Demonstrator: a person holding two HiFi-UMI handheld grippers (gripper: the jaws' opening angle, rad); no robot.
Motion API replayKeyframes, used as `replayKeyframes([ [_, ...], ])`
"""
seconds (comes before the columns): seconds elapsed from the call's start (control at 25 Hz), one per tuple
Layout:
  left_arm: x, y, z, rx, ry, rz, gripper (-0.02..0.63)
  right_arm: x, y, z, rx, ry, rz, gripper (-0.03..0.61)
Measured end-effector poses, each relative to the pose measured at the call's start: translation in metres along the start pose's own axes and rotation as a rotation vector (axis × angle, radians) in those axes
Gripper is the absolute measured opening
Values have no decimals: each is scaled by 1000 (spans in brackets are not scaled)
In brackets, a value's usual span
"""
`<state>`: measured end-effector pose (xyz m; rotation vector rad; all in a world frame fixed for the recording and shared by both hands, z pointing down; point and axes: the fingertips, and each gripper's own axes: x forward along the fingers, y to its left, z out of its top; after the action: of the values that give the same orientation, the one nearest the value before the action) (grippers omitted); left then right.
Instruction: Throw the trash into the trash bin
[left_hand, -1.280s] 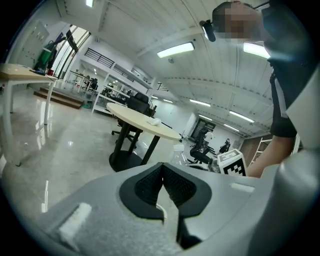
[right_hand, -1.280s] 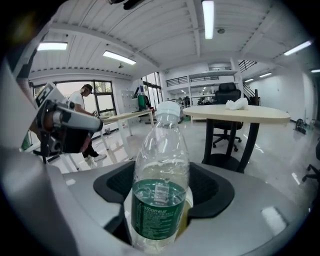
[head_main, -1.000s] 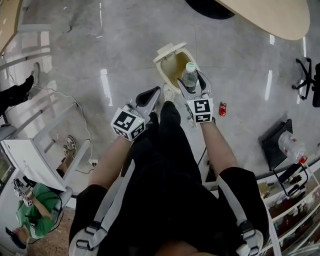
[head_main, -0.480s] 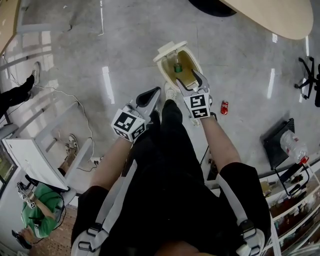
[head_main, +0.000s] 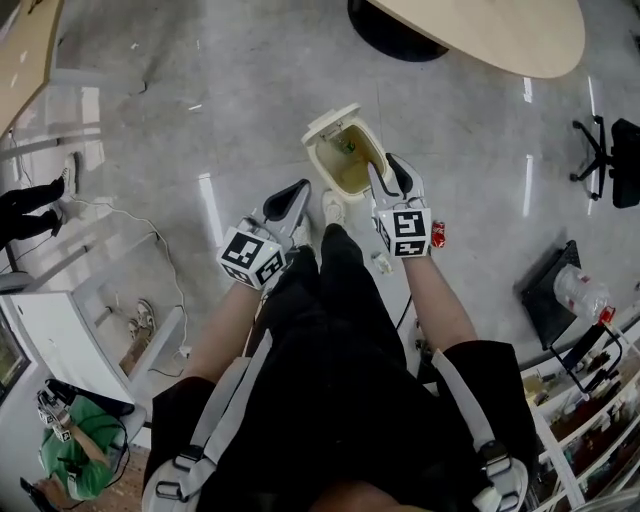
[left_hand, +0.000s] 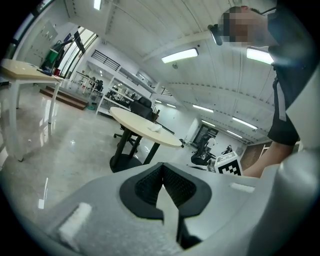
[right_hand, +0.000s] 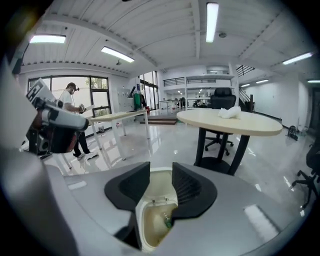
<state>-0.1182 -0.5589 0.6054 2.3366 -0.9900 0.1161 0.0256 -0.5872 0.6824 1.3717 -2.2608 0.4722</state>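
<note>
A cream trash bin (head_main: 318, 155) stands on the floor ahead of my feet with its lid flipped back. A clear plastic bottle with a green cap (head_main: 347, 146) lies inside it, and the right gripper view shows that bottle (right_hand: 167, 220) at the bottom of the bin (right_hand: 150, 231). My right gripper (head_main: 385, 166) hovers over the bin's near edge. Its jaws have just been closing, and a gap with nothing in it remains between them (right_hand: 161, 176). My left gripper (head_main: 297, 190) hangs left of the bin, pads (left_hand: 150, 184) pressed together, holding nothing.
A red can (head_main: 437, 235) lies on the floor right of the bin. A round table (head_main: 490, 30) stands beyond it, with an office chair (head_main: 600, 150) at the far right. A shelf with a bottle (head_main: 580, 292) is at right; a seated person (head_main: 70, 450) at lower left.
The bottle that my right gripper held above the bin has dropped into it. The right jaws let go, then narrowed again. Both grippers have lifted a little.
</note>
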Motion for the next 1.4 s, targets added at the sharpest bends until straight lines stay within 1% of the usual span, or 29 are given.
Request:
replayKeyframes([
  [0.12,-11,1,22,27,-44,8,2,-20,3,35,17,-82,-28,123],
  [0.24,-18,0,54,67,-114,1,2,-41,9,70,15,-162,-48,96],
  [0.44,-36,-14,119,180,-246,-41,2,-86,17,139,-27,-321,-83,80],
  [0.6,-62,-19,149,251,-314,-37,2,-122,24,168,-32,-397,-135,73],
  [0.68,-73,-23,156,278,-336,-31,2,-139,27,175,-22,-420,-145,67],
  [0.84,-90,-40,162,297,-361,-58,2,-176,26,183,-29,-467,-169,62],
  [0.92,-95,-45,168,317,-373,-65,2,-190,22,188,-16,-485,-174,56],
  [1.04,-94,-59,178,324,-405,-62,2,-211,19,195,33,-512,-145,36],
  [1.12,-93,-78,182,328,-428,-76,2,-225,22,200,29,-542,-122,28],
  [1.28,-94,-117,167,362,-402,-126,2,-258,30,196,-5,-568,-107,28],
  [1.4,-98,-134,154,329,-405,-152,2,-290,31,186,26,-595,-109,28],
])
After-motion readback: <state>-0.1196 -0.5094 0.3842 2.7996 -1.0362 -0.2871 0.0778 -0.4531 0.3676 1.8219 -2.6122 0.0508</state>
